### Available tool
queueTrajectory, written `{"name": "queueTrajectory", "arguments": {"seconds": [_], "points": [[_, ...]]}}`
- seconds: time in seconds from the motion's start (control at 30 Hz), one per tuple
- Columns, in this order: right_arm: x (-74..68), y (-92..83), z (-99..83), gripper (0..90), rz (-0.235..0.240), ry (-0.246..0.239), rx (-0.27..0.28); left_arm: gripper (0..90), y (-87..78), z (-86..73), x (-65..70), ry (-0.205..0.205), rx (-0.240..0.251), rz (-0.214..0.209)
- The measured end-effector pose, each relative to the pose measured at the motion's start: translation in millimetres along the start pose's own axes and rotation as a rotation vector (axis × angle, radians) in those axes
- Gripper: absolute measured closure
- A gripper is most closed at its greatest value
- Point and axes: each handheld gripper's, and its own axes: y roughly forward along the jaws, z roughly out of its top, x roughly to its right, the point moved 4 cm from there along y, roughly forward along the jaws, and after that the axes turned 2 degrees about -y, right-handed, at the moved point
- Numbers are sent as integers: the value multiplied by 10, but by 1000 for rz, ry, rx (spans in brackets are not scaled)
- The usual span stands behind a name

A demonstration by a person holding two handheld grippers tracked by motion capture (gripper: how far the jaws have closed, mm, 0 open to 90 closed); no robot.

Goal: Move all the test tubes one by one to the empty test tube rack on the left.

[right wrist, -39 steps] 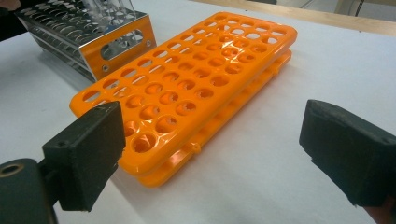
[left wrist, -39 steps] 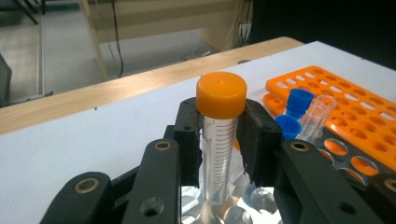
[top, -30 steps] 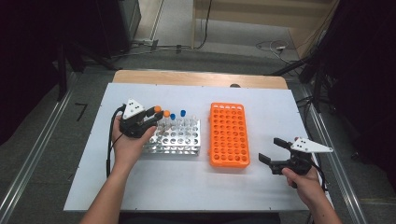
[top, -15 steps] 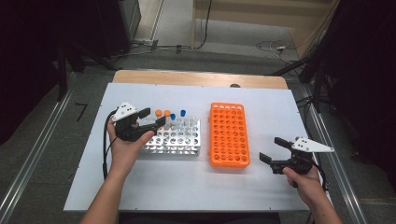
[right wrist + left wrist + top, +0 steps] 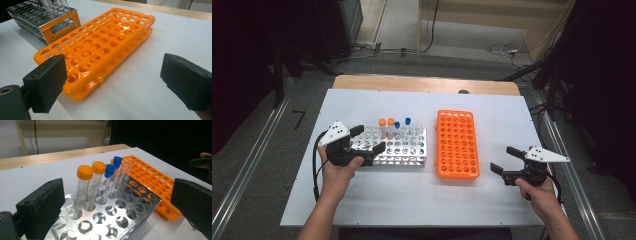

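Note:
A metal tube rack (image 5: 404, 150) (image 5: 112, 212) stands left of centre on the white table. At its far edge stand two orange-capped tubes (image 5: 386, 123) (image 5: 85, 182) and two blue-capped tubes (image 5: 402, 123) (image 5: 110, 173), all upright. My left gripper (image 5: 368, 139) (image 5: 120, 202) hovers over the rack's near left corner, short of the tubes. Its jaws have just been opening and now stand wide, with no tube between them. An empty orange rack (image 5: 457, 145) (image 5: 100, 50) lies to the right. My right gripper (image 5: 506, 159) (image 5: 117, 80) rests open beside it, holding nothing.
The white table top (image 5: 412, 200) has bare room in front of both racks and at the far right. A wooden edge (image 5: 422, 84) runs along the back. Metal rails (image 5: 242, 170) flank the table on the floor.
The left gripper has let go of an orange-capped tube, which stays upright in the metal rack. It has opened wide and drawn back to the left and nearer. The right gripper is still.

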Motion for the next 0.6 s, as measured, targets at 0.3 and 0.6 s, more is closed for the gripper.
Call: {"name": "queueTrajectory", "arguments": {"seconds": [0.3,0.6], "points": [[46,-2,-34,55,-11,3,-8,0,-134,-138,84,24,-1,-19],[57,2,-47,54,-15,6,-10,0,-387,-284,85,38,3,-34]]}}
